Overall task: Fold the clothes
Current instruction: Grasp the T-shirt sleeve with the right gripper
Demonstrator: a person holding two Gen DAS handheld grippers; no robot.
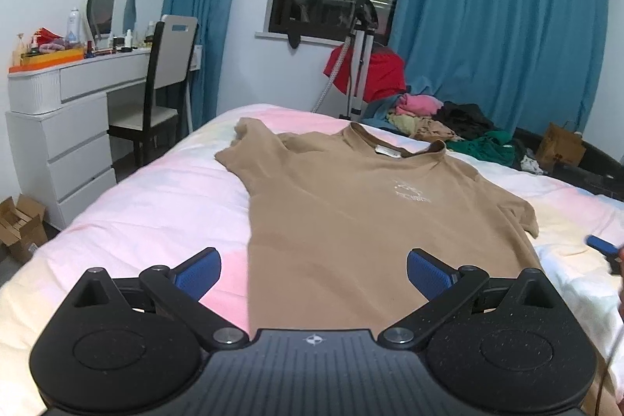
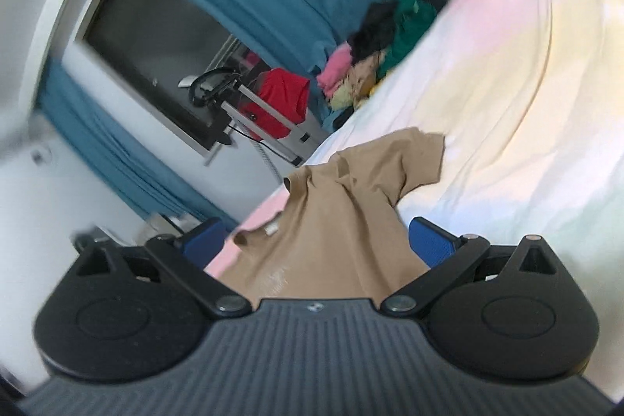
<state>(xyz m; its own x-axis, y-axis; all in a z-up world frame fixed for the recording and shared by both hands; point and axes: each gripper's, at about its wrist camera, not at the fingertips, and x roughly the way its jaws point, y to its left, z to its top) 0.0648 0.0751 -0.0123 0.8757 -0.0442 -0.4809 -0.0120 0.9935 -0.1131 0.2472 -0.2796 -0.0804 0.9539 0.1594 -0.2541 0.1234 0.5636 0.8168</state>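
A tan T-shirt (image 1: pixel 351 205) lies spread face up on the pastel bedspread (image 1: pixel 156 197), collar toward the far side, both sleeves out. My left gripper (image 1: pixel 314 273) hovers open over the shirt's near hem, its blue pads wide apart with the hem's left edge between them. In the tilted, blurred right wrist view the same T-shirt (image 2: pixel 343 205) shows from its right side, with my right gripper (image 2: pixel 318 244) open above the cloth and gripping nothing. A blue fingertip of the right gripper (image 1: pixel 600 244) peeks in at the right edge of the left wrist view.
A heap of mixed clothes (image 1: pixel 440 119) lies at the bed's far edge, beside a garment steamer stand (image 1: pixel 360 65) with a red item. A white dresser (image 1: pixel 70 127) and chair (image 1: pixel 160 92) stand left of the bed. Cardboard boxes (image 1: pixel 19 229) sit on the floor.
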